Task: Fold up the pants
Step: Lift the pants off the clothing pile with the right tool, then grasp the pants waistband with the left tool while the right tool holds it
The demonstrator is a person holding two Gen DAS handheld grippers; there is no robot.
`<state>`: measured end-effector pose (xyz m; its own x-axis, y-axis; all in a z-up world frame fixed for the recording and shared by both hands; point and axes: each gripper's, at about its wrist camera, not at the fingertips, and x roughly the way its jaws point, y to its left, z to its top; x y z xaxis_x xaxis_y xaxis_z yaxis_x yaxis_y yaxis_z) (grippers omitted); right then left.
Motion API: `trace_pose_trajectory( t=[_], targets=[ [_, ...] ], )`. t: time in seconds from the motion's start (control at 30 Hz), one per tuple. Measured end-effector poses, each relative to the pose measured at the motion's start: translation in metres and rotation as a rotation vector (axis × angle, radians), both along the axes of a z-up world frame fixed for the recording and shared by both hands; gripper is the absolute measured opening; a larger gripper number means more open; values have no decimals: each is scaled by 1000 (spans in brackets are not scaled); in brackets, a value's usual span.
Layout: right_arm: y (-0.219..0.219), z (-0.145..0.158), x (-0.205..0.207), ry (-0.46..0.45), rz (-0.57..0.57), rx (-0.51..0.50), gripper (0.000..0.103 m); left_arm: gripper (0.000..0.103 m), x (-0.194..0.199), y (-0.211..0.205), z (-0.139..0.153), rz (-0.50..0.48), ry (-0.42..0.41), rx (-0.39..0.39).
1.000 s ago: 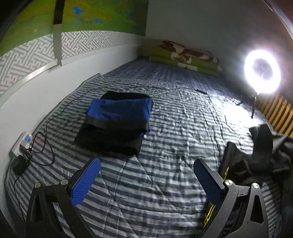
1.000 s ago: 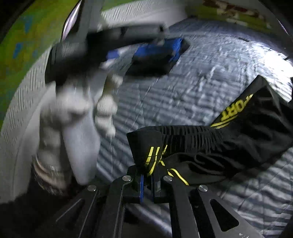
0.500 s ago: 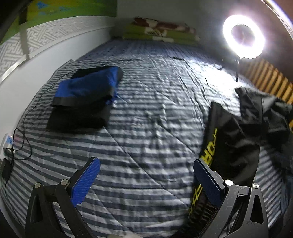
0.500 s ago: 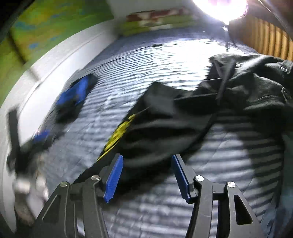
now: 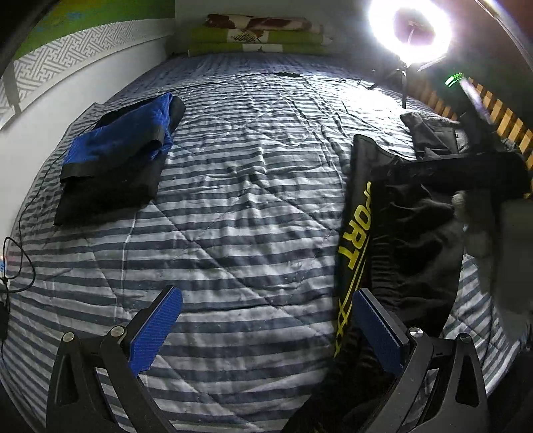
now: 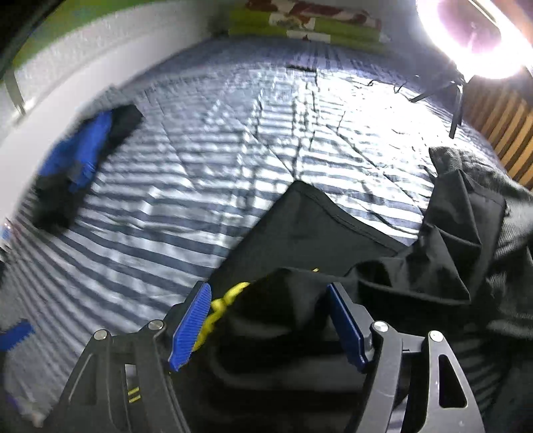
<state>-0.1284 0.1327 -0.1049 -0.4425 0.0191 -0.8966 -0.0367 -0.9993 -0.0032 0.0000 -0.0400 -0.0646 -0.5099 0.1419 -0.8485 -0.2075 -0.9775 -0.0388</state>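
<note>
Black pants with yellow "SPORT" lettering (image 5: 393, 213) lie crumpled on the right side of the striped bedspread (image 5: 233, 206). My left gripper (image 5: 266, 329) is open just above the bedspread, its right finger beside the pants' waistband edge. My right gripper (image 6: 269, 319) is open too, and a raised fold of the black pants (image 6: 299, 233) sits between its blue pads without being pinched. In the left wrist view the right gripper's body and a gloved hand (image 5: 479, 206) hover over the pants, blurred.
A folded blue and black stack of clothes (image 5: 123, 153) lies at the left of the bed. More dark garments (image 6: 483, 206) are heaped at the right. A ring light (image 5: 413, 30) on a tripod, wooden slats (image 5: 499, 113), green bedding (image 5: 256, 43), cables (image 5: 16, 266) at the left edge.
My right gripper let go of the waistband it was pinching and opened, then dropped lower over the pants. My left gripper swung right and closer to the pants.
</note>
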Motion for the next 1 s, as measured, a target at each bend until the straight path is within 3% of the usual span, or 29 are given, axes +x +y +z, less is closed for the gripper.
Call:
trace_pose_trajectory(
  t=[0.07, 0.1, 0.13, 0.3, 0.47, 0.7, 0.83, 0.97, 1.0],
  targets=[
    [5, -15, -3, -36, -18, 4, 50, 103, 2, -3, 2, -4, 5, 0],
    [12, -18, 0, -51, -26, -24, 27, 103, 5, -4, 4, -6, 9, 1],
    [21, -20, 5, -72, -33, -62, 12, 103, 7, -5, 5, -11, 12, 2],
    [49, -1, 47, -31, -33, -67, 9, 103, 26, -7, 10, -46, 29, -9],
    [88, 20, 114, 30, -82, -128, 9, 103, 67, 0, 16, -100, 50, -10],
    [122, 4, 180, 25, -132, -195, 9, 103, 121, 5, 8, -117, 65, -54],
    [127, -9, 200, 14, -136, -218, 9, 103, 117, 3, -5, -99, 22, -26],
    [132, -15, 205, 16, -143, -236, 9, 102, 104, 5, -14, -89, 38, -38],
    [134, -16, 207, 22, -147, -245, 9, 94, 102, 7, -16, -91, 41, -37]
  ],
)
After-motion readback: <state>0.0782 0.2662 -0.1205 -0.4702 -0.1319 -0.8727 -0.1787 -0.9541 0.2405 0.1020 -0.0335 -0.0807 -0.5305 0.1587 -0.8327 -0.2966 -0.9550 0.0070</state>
